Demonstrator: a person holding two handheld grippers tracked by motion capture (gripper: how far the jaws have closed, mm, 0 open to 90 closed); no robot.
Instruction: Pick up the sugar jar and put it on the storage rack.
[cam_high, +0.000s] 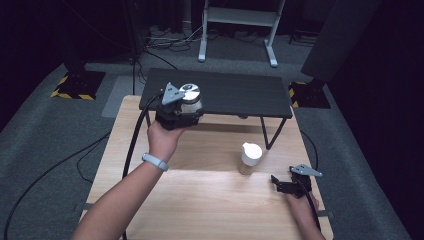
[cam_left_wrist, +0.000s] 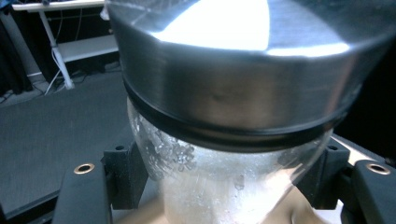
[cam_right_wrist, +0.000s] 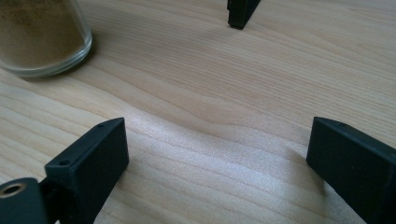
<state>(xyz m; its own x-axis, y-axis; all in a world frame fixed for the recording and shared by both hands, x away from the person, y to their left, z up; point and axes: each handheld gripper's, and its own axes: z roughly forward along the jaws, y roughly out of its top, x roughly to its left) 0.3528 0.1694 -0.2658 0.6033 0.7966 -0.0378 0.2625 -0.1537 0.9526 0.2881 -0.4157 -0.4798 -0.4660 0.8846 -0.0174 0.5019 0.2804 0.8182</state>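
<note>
Gripping a clear glass jar with a silver metal lid, the left hand-held gripper is raised at the front edge of the black shelf, which stands on thin black legs at the far side of the wooden table. In the left gripper view the jaws are closed against both sides of the glass body of the jar, just below the lid, and coarse white crystals cling inside the glass. The jar sits upright in the grip, its lid about level with the shelf top, at the shelf's left front corner. The left hand, with a pale band at the wrist, holds this gripper from below. In front of the shelf, near its right front leg, a second jar with a white cap and brownish powder inside stands on the table. The right hand-held gripper rests low on the table well in front of and to the right of the shelf, near that second jar but apart from it. Its jaws stand wide apart with nothing between them; the right gripper view shows bare wood between the two black jaws, the base of the powder jar ahead to one side, and the foot of a shelf leg farther ahead.
</note>
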